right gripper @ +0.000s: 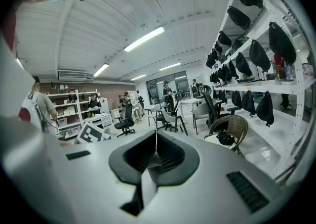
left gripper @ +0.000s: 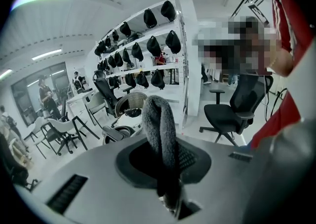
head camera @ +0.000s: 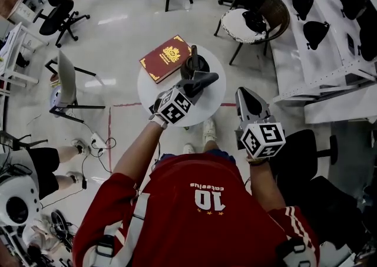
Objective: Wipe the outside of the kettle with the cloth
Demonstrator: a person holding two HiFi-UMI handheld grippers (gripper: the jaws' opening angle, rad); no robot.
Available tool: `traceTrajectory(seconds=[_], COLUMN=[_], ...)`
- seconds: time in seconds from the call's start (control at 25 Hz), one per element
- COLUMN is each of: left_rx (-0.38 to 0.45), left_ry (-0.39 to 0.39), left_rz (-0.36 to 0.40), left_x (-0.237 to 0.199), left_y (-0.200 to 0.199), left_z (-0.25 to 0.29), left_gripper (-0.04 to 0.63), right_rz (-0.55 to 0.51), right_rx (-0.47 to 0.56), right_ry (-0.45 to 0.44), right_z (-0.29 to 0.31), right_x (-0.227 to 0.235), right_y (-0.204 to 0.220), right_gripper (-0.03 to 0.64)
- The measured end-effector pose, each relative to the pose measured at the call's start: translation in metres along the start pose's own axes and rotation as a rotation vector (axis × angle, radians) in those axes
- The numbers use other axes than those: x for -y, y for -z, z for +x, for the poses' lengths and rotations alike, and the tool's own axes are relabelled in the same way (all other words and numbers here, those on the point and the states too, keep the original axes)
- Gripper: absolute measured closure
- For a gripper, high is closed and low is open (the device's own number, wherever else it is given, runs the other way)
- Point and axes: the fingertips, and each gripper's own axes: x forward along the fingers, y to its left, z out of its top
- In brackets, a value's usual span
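Note:
A dark kettle stands on a small round white table, next to a red book. My left gripper is raised just in front of the kettle and is shut on a dark grey cloth. In the left gripper view the cloth sticks up as a folded loop from the shut left gripper, and the kettle's top shows just left of it. My right gripper hangs off the table's right side. Its jaws are shut on nothing in the right gripper view.
A wicker chair with a dark bag on its cushion stands beyond the table. White shelving with hanging dark bags runs along the right. A black office chair is near my right side, and a white chair stands at left.

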Motion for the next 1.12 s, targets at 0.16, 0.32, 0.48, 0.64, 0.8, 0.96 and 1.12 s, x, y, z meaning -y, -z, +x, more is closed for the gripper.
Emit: traceTrajectory(seconds=[0.16, 0.32, 0.48, 0.64, 0.8, 0.96, 1.12], left_rx=[0.047, 0.089, 0.155, 0.236, 0.270, 0.261, 0.249], left_ry=[-0.011, -0.043, -0.091, -0.161, -0.241, -0.291, -0.311], left_rz=[-0.038, -0.073, -0.146, -0.242, -0.289, -0.294, -0.317], left_x=[0.004, 0.005, 0.002, -0.023, -0.053, -0.080, -0.103], left_y=[0.001, 0.007, 0.010, 0.014, 0.022, 0.029, 0.033], left_z=[-0.020, -0.048, -0.082, -0.113, -0.129, -0.128, -0.115], left_gripper=[0.548, 0.548, 0.548, 0.548, 0.548, 0.548, 0.548], right_rz=[-0.022, -0.056, -0.071, -0.085, -0.095, -0.093, -0.079], right_rx=[-0.012, -0.031, -0.054, -0.067, -0.065, -0.056, -0.048], right_ry=[-0.013, -0.030, -0.048, -0.063, -0.079, -0.080, -0.067], right_z=[-0.002, 0.000, 0.002, 0.008, 0.015, 0.019, 0.022], right_x=[-0.016, -0.031, -0.039, -0.045, -0.048, -0.041, -0.031], right_y=[0.000, 0.004, 0.011, 0.010, 0.005, -0.001, -0.005], right_gripper=[0.600, 0.600, 0.600, 0.600, 0.600, 0.600, 0.600])
